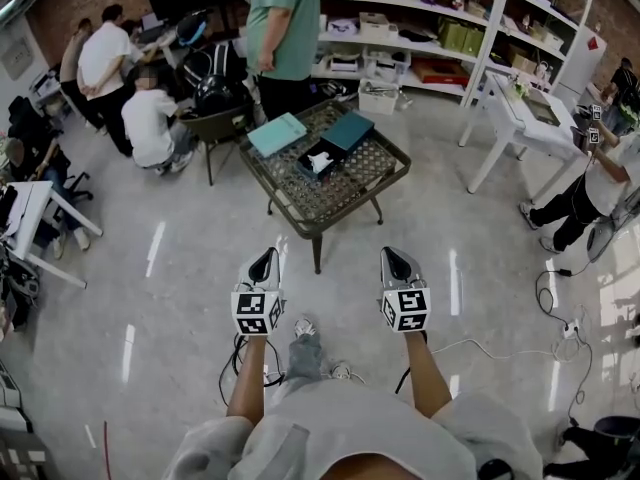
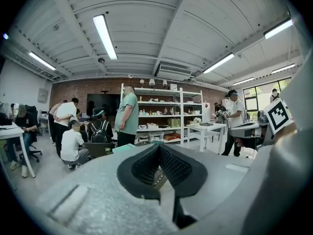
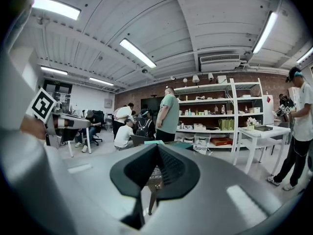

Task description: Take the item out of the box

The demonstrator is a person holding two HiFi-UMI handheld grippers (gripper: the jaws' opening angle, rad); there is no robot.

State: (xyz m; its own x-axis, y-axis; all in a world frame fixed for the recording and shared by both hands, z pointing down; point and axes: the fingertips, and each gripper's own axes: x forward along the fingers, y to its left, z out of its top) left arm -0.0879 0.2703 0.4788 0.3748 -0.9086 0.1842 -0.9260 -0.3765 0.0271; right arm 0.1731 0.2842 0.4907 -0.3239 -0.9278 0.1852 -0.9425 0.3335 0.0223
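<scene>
Head view, looking down at a pale, glossy floor. Both tongs are held low in the lower centre of the frame, well short of the table.

Left gripper (image 1: 264,258): jaw tips pressed together, nothing between them. Its own view confirms this, with the dark pads meeting at the tip (image 2: 159,148) and only a patch of patterned table top showing through the gap below.

Right gripper (image 1: 393,256): likewise fully closed and empty. In its own view the pads (image 3: 157,148) are joined, with a table leg visible behind.

Low table (image 1: 300,230), dark frame with a patterned top, sits in the upper centre of the frame. On it:
- an open dark box (image 1: 336,154) near the middle, holding a white item (image 1: 320,162);
- a light teal flat piece (image 1: 277,134) toward the upper left of the table top;
- a dark teal flat piece (image 1: 348,130) just beside the box, on its upper right.

A person in a green shirt (image 1: 283,23) stands behind the table at the top of the frame. White shelving (image 1: 420,28) is at the upper right.
</scene>
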